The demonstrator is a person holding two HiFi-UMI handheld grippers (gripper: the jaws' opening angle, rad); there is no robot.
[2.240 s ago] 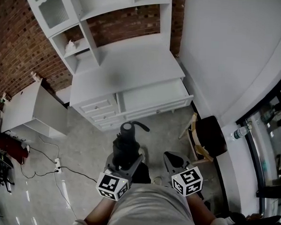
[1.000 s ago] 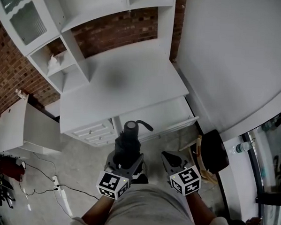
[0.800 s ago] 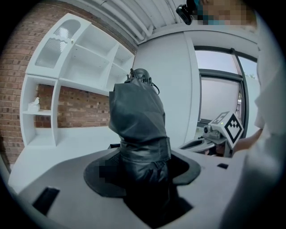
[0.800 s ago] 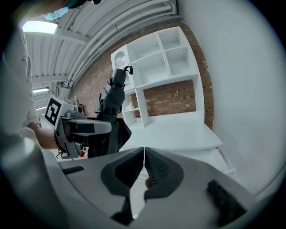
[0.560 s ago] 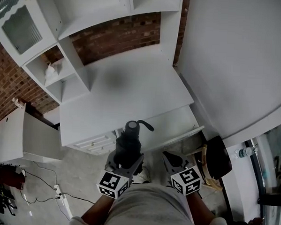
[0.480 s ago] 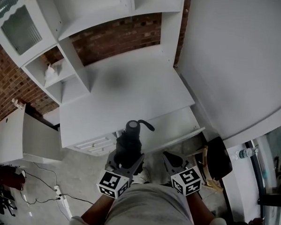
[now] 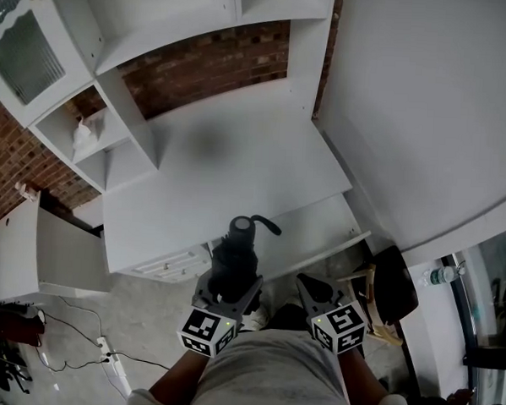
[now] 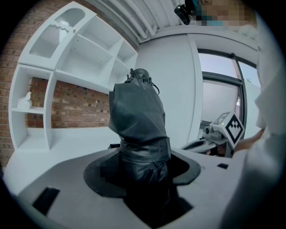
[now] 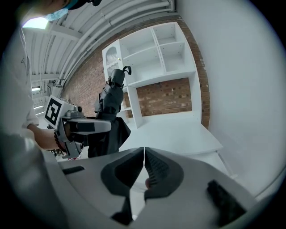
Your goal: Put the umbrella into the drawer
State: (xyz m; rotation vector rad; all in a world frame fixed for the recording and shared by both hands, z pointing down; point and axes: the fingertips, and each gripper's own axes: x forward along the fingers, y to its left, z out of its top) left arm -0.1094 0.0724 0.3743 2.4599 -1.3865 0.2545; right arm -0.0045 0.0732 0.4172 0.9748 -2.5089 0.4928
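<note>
Partly, umbrella (image 7: 236,249) hides drawer (image 7: 318,228); left gripper (image 7: 231,281) fingers clamp umbrella, right gripper (image 7: 306,283) fingers closed, empty.

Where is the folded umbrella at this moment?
In the head view, the umbrella stands upright in the left gripper, bottom centre, just before the open drawer of the white cabinet.

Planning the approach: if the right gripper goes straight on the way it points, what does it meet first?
Probably the white desk, near its open drawer; nothing shows in between. The right gripper is shut and empty, and depth is hard to judge.
</note>
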